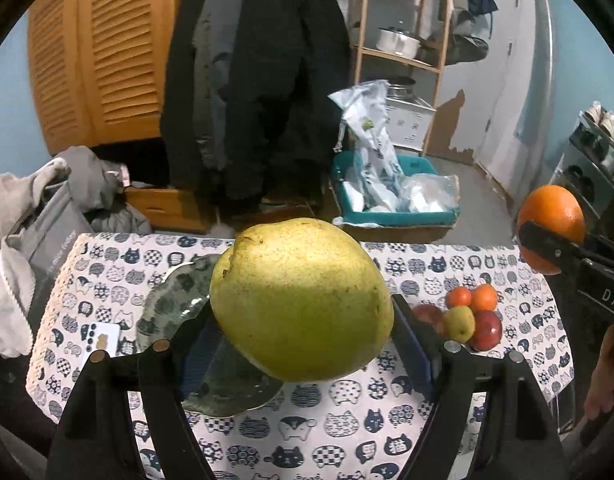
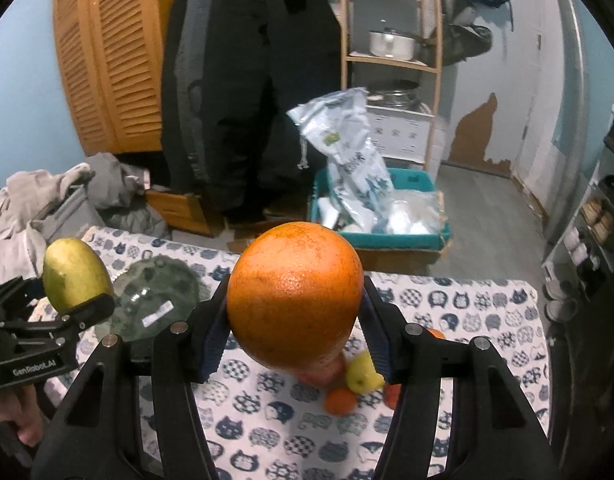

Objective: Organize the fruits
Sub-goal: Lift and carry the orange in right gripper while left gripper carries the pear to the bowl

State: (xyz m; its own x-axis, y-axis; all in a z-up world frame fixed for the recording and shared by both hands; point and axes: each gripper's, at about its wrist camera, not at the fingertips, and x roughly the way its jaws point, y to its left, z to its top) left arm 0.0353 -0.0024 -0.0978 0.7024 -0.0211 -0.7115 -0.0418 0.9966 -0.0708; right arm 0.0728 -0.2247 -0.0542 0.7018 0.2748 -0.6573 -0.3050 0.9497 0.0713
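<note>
the left gripper [image 1: 303, 332] clamps a large yellow-green pear [image 1: 301, 300]; the right gripper [image 2: 295, 332] clamps a round orange [image 2: 295, 294], both above the cat-print tablecloth [image 1: 347, 424].

- The left gripper [image 1: 303, 344] clamps a large yellow-green pear [image 1: 301, 300] between its blue pads, above a cat-patterned tablecloth [image 1: 347, 432].
- A clear glass plate [image 1: 175, 300] lies under and left of it.
- Small mixed fruits [image 1: 473, 318] cluster at right.
- The right gripper [image 1: 547, 244] grips a round orange [image 1: 553, 216] at the far right.
</note>
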